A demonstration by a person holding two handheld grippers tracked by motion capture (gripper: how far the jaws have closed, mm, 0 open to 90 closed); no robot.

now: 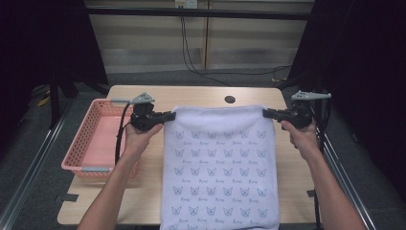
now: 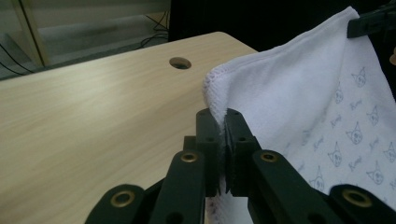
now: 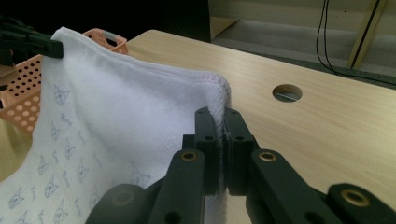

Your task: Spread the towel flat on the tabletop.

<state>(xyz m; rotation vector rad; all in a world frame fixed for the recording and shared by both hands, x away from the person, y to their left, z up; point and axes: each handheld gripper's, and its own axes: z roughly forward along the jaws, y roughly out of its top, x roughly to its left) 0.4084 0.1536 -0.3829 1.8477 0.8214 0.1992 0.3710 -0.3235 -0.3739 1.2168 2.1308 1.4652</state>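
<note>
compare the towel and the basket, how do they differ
The towel is soft white cloth with a cat print; the basket is rigid pink plastic with holes. The towel is lifted by two corners, one in each claw; the basket rests untouched at the table's left edge.

White towel (image 1: 220, 163) with pale blue cat-face print, pink perforated basket (image 1: 86, 139), light wood-grain table (image 1: 201, 93), black hand-held grippers
</note>
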